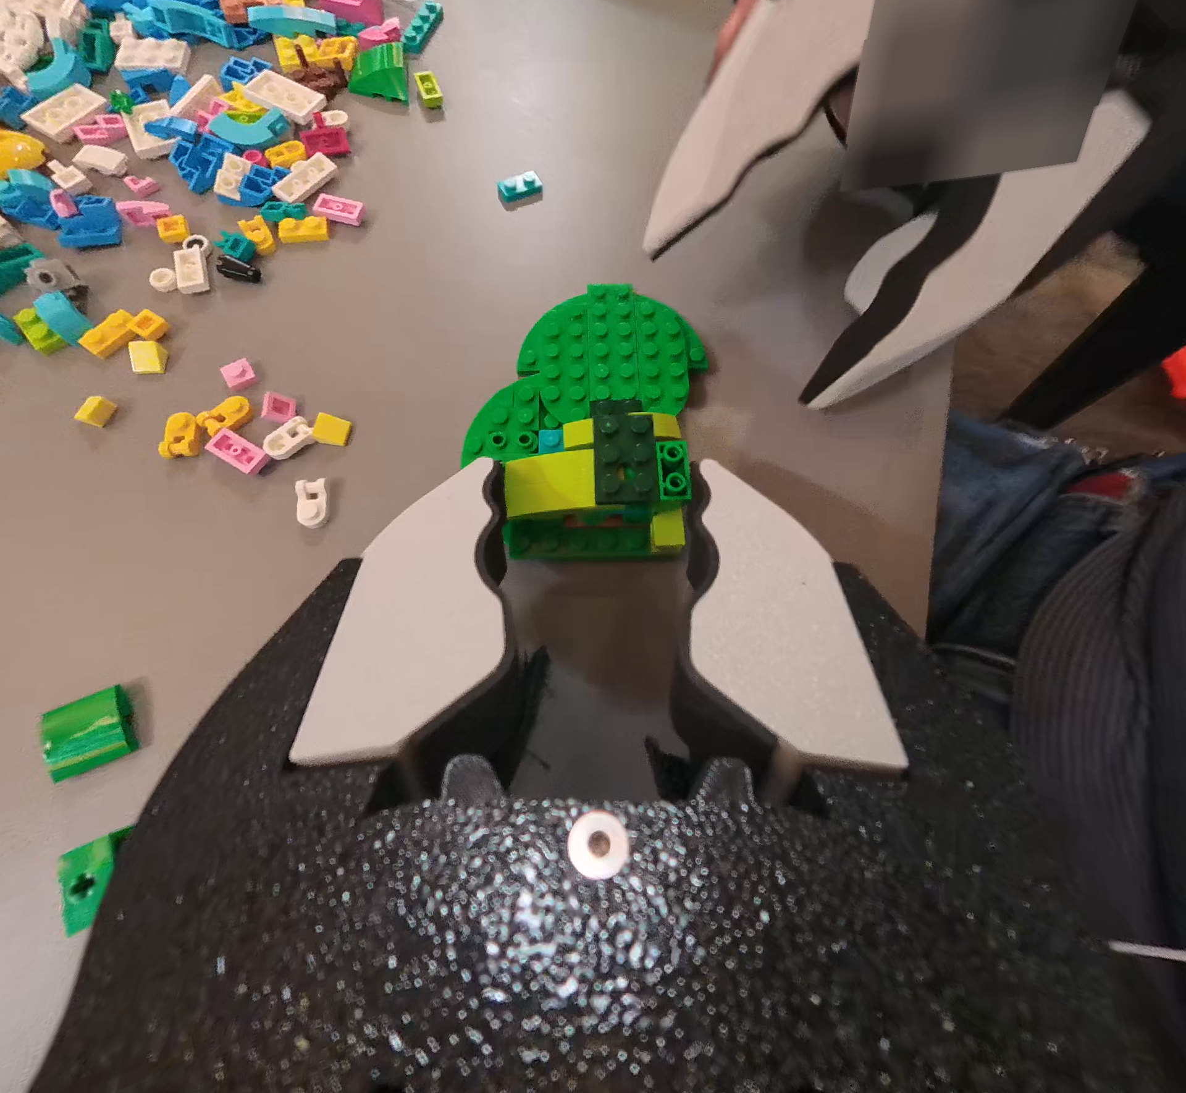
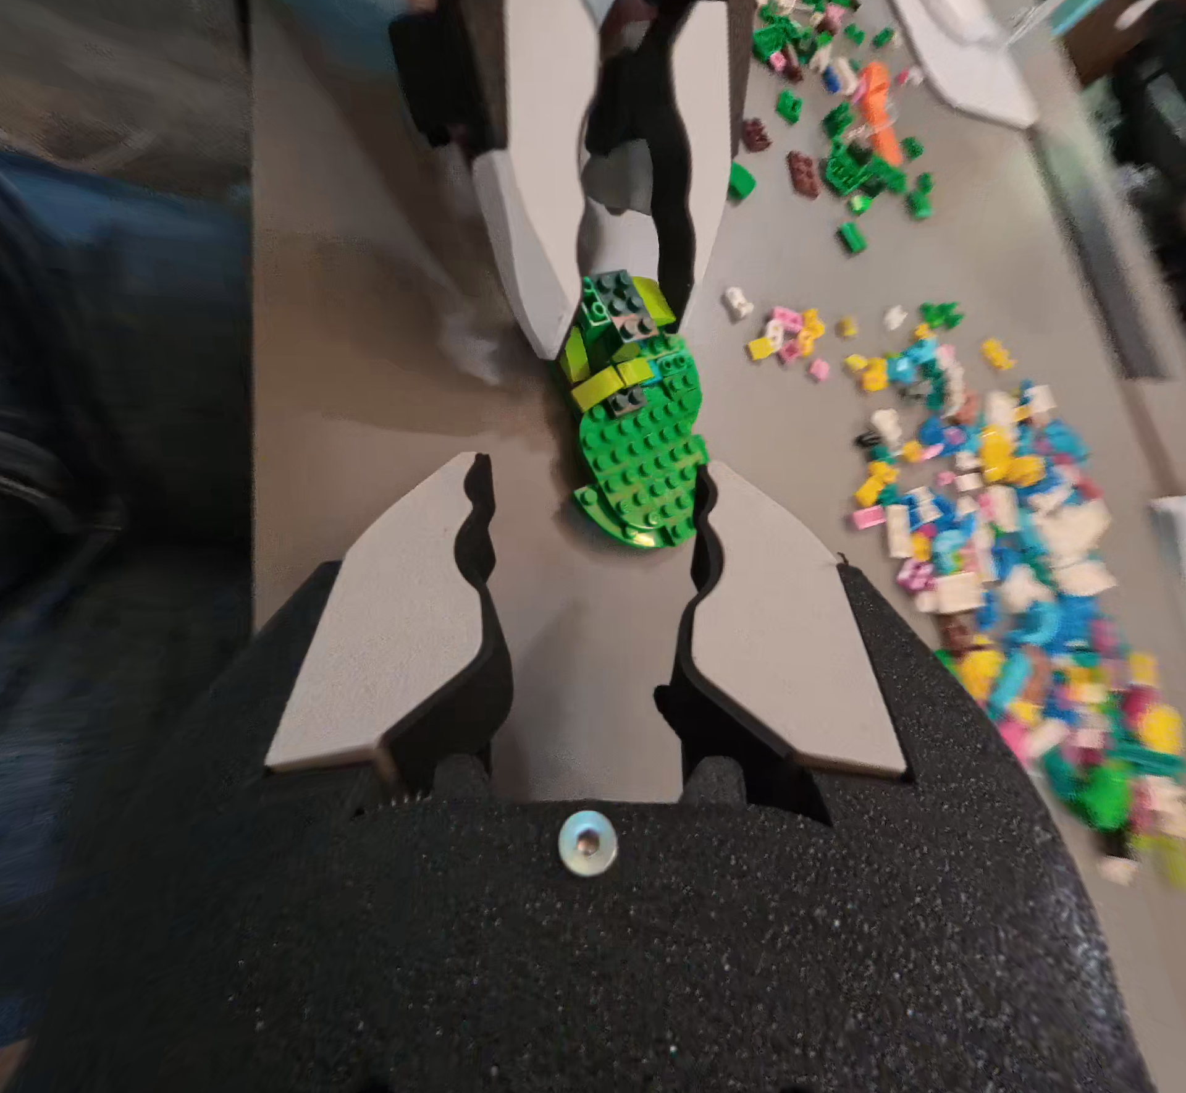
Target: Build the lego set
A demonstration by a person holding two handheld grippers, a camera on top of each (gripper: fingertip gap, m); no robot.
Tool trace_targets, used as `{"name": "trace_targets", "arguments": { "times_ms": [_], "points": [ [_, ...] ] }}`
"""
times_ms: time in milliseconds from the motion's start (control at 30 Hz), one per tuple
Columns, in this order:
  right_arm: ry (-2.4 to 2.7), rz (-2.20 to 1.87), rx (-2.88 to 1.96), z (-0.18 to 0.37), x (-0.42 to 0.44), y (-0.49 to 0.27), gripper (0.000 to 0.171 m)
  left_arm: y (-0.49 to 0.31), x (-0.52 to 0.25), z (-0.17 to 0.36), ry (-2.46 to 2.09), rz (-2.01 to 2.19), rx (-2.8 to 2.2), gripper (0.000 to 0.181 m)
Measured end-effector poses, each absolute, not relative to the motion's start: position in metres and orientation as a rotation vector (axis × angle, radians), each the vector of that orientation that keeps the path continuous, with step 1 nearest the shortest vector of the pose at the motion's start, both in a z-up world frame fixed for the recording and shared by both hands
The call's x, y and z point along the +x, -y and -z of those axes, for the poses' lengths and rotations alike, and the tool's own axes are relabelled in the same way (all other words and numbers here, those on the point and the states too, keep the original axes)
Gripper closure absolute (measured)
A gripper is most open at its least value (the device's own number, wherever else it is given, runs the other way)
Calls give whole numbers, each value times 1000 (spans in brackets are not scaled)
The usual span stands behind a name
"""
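Green lego build [image 1: 603,420] at frame centre, pinched by the left gripper [image 1: 593,484]; the right gripper [image 1: 725,324], spread empty at upper right, likely next fetches a brick.

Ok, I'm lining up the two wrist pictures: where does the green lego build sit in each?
Left wrist view: the green lego build sits centre frame, between the left gripper fingertips.
Right wrist view: centre, slightly above middle.
Shared landmark: the dark green plate on top of it.

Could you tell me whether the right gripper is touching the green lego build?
Apart: the left wrist view shows the right gripper raised beyond the green lego build, bare table between.
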State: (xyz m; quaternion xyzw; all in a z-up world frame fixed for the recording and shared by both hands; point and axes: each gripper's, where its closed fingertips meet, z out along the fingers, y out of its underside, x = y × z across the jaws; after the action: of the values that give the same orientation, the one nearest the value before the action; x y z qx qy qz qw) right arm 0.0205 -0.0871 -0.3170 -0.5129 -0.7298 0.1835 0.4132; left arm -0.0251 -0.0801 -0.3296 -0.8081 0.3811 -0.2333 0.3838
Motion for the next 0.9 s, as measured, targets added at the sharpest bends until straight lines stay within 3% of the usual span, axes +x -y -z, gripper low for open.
{"name": "trace_targets", "arguments": {
  "times_ms": [367,633,900],
  "points": [
    [1860,106,-915,318,-8,68,138,71,-27,320,-774,823,-2131,127],
    [1824,246,-813,319,-17,64,152,69,-27,318,-727,870,-2141,127],
    [1833,288,-775,321,-19,64,155,70,-25,318,-735,882,-2138,127]
  ]
}}
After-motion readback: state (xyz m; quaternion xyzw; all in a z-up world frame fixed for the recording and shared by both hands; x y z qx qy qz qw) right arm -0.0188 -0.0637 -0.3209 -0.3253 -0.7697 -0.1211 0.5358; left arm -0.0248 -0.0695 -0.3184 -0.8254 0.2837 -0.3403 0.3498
